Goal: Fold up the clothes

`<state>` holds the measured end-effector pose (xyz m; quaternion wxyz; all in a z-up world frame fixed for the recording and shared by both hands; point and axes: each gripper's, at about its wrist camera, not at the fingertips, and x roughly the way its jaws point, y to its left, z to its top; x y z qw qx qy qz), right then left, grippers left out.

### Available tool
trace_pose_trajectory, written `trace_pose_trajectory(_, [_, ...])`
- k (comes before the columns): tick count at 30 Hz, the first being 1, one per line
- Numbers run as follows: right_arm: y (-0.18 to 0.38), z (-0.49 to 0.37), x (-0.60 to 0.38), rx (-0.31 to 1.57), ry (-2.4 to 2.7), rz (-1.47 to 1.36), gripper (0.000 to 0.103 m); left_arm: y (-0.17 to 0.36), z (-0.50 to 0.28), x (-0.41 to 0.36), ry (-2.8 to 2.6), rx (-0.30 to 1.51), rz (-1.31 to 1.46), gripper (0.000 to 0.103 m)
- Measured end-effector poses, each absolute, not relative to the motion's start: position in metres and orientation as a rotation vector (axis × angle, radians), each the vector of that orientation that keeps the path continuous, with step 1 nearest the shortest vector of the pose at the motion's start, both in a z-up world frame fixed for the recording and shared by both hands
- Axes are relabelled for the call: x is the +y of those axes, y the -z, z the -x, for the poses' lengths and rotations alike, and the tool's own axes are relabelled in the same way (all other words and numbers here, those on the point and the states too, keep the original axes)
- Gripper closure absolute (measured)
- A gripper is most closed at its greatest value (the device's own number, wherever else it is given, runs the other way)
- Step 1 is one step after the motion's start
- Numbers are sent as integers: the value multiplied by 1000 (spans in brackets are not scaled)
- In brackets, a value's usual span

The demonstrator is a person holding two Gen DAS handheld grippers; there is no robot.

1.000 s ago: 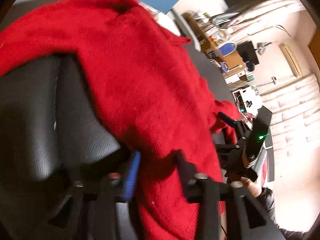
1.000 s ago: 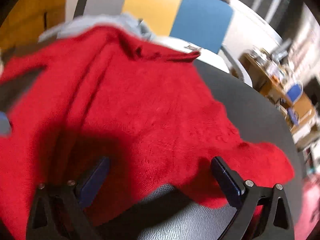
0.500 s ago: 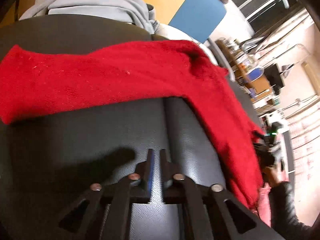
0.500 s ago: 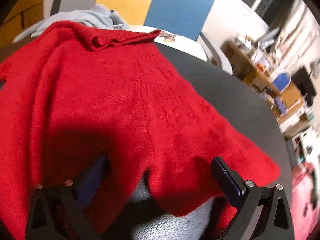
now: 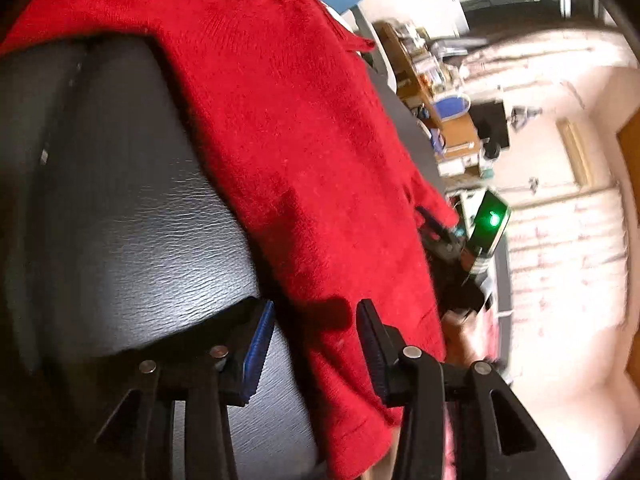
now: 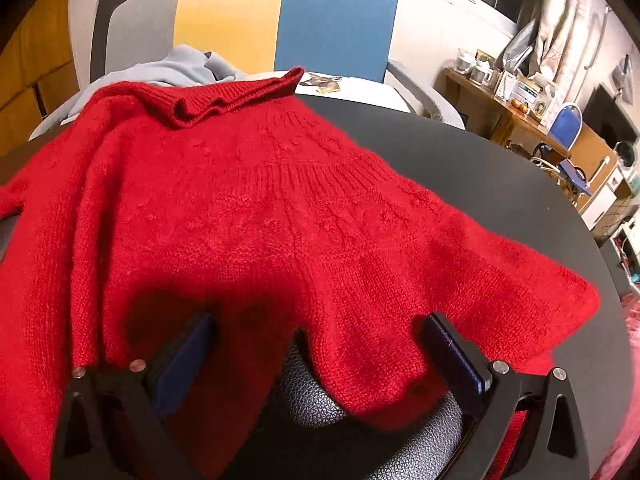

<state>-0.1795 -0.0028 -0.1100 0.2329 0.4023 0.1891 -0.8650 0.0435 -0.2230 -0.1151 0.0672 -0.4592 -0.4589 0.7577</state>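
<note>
Covering most of the dark round desk (image 6: 500, 184), the red sweater (image 6: 260, 216) lay spread out, its ribbed collar bunched at the far edge. Its left side ran out of the right wrist picture, and its near hem hung off the front edge, so how far it dropped could not be told. Under that hem a dark, grained, padded surface (image 6: 312, 400) showed; what it belonged to was hard to say. Behind the desk stood a grey, yellow and blue panel (image 6: 280, 20), and a grey garment (image 6: 168, 64) lay half hidden behind the collar. A wooden shelf (image 6: 492, 96) to the right carried small jars and packets, too blurred to name.

The right gripper (image 6: 320, 344) stood wide apart, its fingers touching nothing, with the hem sagging between them. The left gripper (image 5: 316, 320) was opening; a strip of the sweater lay between its fingers, which did not press on it. In the left wrist view the right gripper's body showed a green light, and the hand (image 5: 460, 332) holding it was mostly hidden and blurred.
</note>
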Motion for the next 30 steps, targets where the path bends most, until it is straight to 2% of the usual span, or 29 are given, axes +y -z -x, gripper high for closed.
trace_pose_trajectory(2, [111, 179, -3, 519, 2381, -1097, 0, 113, -41, -222, -2346, -1357, 1394, 75])
trace_pose_trajectory(4, [111, 178, -3, 516, 2382, -1093, 0, 109, -41, -222, -2391, -1342, 1385, 95])
trace_pose_trajectory(6, [112, 180, -2, 513, 2382, -1091, 0, 102, -43, -223, -2412, -1339, 1349, 97])
trace_pose_trajectory(11, [113, 180, -4, 508, 2383, -1090, 0, 67, -74, -247, -2487, -1324, 1204, 98])
trace_pose_trajectory(15, [112, 180, -3, 511, 2384, -1087, 0, 50, -127, -294, -2624, -1324, 1183, 99])
trace_pose_trajectory(22, [111, 179, -3, 521, 2384, -1085, 0, 72, -202, -353, -2860, -1447, 1397, 99])
trace_pose_trajectory(25, [105, 177, -3, 535, 2358, -1106, 0, 68, -222, -363, -3058, -1346, 1536, 103])
trace_pose_trajectory(30, [78, 142, 2, 566, 2300, -1040, 0, 37, -231, -352, -3203, -1288, 1325, 89])
